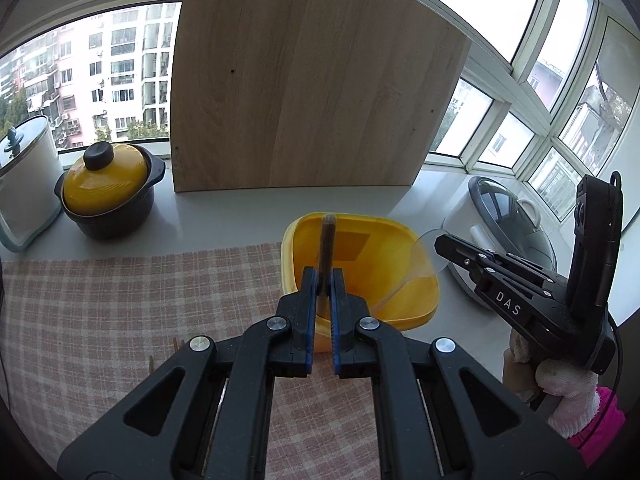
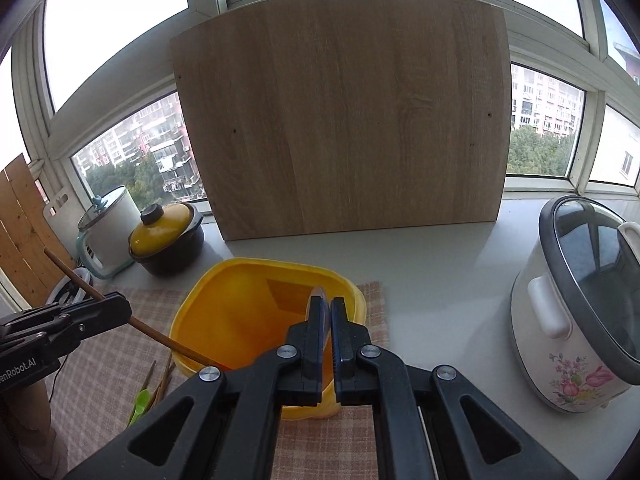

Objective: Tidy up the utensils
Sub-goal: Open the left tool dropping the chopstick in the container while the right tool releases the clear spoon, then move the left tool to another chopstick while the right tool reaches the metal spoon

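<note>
Chopstick clamped in left gripper

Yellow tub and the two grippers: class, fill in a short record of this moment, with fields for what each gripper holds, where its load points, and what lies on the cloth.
left gripper: shut on a brown chopstick
chopstick tip: inside the yellow tub
right gripper: shut on a clear spoon
spoon: handle reaching down into the tub
tub stands on: checked cloth
left on cloth: more chopsticks, green spoon
</note>
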### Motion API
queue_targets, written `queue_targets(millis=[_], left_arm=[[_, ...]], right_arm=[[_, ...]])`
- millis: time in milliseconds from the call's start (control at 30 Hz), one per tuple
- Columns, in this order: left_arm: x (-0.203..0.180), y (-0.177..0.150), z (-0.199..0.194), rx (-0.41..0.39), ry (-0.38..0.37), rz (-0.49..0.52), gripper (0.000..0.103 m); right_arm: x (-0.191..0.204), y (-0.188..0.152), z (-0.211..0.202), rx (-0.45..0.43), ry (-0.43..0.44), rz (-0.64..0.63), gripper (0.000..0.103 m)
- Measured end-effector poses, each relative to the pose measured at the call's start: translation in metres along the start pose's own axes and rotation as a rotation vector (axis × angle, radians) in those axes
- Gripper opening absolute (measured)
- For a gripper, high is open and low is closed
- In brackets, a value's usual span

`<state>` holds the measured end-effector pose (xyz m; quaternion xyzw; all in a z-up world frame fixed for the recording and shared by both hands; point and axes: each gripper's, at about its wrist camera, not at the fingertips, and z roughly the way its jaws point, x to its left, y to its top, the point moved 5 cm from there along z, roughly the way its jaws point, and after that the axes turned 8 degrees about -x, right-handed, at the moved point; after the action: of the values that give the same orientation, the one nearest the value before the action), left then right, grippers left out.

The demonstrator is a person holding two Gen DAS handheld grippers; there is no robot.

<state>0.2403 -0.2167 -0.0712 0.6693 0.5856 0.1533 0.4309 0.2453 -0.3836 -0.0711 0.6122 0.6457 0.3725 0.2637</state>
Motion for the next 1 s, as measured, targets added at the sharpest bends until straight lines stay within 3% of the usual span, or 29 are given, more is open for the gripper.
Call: queue_targets(millis=[200, 233, 267, 367, 667, 1000], left_arm=[[0.000, -0.001, 0.003, 0.016, -0.010, 0.004, 0.004], [0.000, -0.001, 0.002, 0.017, -0.012, 0.009, 0.004], [0.000, -0.001, 0.001, 0.018, -0.012, 0.014, 0.006], [-0.001, -0.001, -0.006, 0.013, -0.016, 0.021, 0.028], [0.015, -0.003, -0.040, -0.038, -0.002, 0.041, 0.029], [0.099, -0.025, -0.089, -0.073, 0.079, -0.046, 0.029]], right_arm=[[0.000, -0.002, 0.001, 0.012, 0.004, -0.010, 0.005], [0.001, -0.003, 0.001, 0.013, 0.000, -0.013, 0.008], [0.001, -0.002, 0.001, 0.013, 0.002, -0.013, 0.018], [0.001, -0.001, -0.001, 0.002, -0.005, -0.009, 0.025], [0.000, -0.003, -0.024, -0.026, -0.007, 0.033, 0.029], [0.031, -0.029, -0.052, -0.032, 0.085, 0.056, 0.041]])
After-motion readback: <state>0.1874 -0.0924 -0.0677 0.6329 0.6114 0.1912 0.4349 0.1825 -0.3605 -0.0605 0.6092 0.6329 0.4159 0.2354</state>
